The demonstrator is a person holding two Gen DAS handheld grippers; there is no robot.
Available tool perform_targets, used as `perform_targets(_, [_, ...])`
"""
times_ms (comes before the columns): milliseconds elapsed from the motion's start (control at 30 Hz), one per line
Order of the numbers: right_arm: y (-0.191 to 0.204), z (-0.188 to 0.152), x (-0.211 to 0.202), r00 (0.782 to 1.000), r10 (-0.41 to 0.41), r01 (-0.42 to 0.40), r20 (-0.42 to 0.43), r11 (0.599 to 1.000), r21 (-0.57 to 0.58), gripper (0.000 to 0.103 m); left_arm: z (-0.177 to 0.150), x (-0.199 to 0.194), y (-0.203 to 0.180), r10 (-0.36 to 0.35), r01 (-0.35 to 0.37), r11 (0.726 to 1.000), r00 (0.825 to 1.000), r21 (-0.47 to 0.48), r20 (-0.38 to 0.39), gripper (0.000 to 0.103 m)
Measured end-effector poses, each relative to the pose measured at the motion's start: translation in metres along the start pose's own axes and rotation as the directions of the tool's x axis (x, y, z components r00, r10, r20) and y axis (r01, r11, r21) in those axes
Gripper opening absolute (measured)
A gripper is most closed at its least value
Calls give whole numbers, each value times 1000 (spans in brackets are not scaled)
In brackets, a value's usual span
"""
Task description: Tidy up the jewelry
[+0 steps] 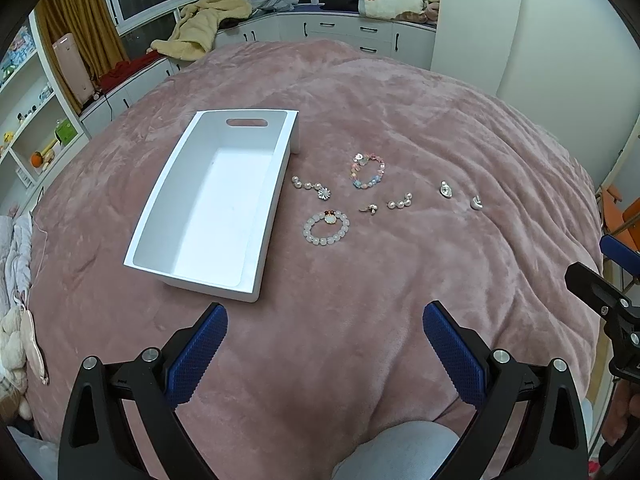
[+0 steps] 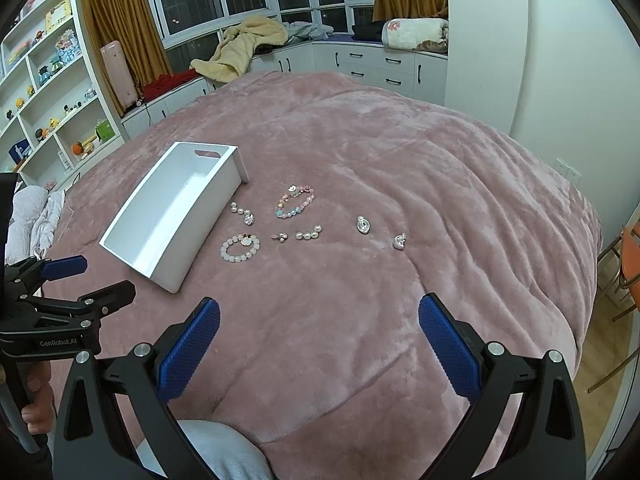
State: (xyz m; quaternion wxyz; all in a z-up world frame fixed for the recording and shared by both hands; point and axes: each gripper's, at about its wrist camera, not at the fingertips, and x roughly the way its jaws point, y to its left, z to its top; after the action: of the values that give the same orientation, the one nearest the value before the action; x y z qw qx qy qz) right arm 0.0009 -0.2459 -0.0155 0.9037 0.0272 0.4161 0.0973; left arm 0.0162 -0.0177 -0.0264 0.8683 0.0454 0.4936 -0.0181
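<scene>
An empty white bin (image 1: 212,200) (image 2: 176,216) with a handle slot lies on the pink blanket. To its right lie several jewelry pieces: a pale bead bracelet (image 1: 326,227) (image 2: 240,248), a pastel bead bracelet (image 1: 368,171) (image 2: 295,201), a pearl strand with a flower charm (image 1: 312,187) (image 2: 242,212), a short pearl piece (image 1: 400,202) (image 2: 308,235), a small charm (image 1: 369,209) (image 2: 280,237) and two silver pieces (image 1: 446,189) (image 2: 363,225). My left gripper (image 1: 325,338) stands open near the bin's front corner, holding nothing. My right gripper (image 2: 319,332) is open too, well short of the jewelry.
The pink blanket (image 2: 400,160) covers a wide bed. White cabinets (image 2: 380,66) with clothes on top line the far side under the windows. Shelves (image 2: 44,92) with toys stand at the left. A person's knee (image 1: 400,452) shows between the left fingers.
</scene>
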Motion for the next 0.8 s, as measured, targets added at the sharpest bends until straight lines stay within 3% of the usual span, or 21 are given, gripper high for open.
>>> perform_targets(233, [1,0,1,1000,-1,1,2,1000,2,99,0,3,0,6,-6,1000,1000,1,-6,100])
perform_targets(800, [-20,-1,53,999,24,-24,-23,1000,9,99,10,68,-11,-105,105,994,994,12,10,100])
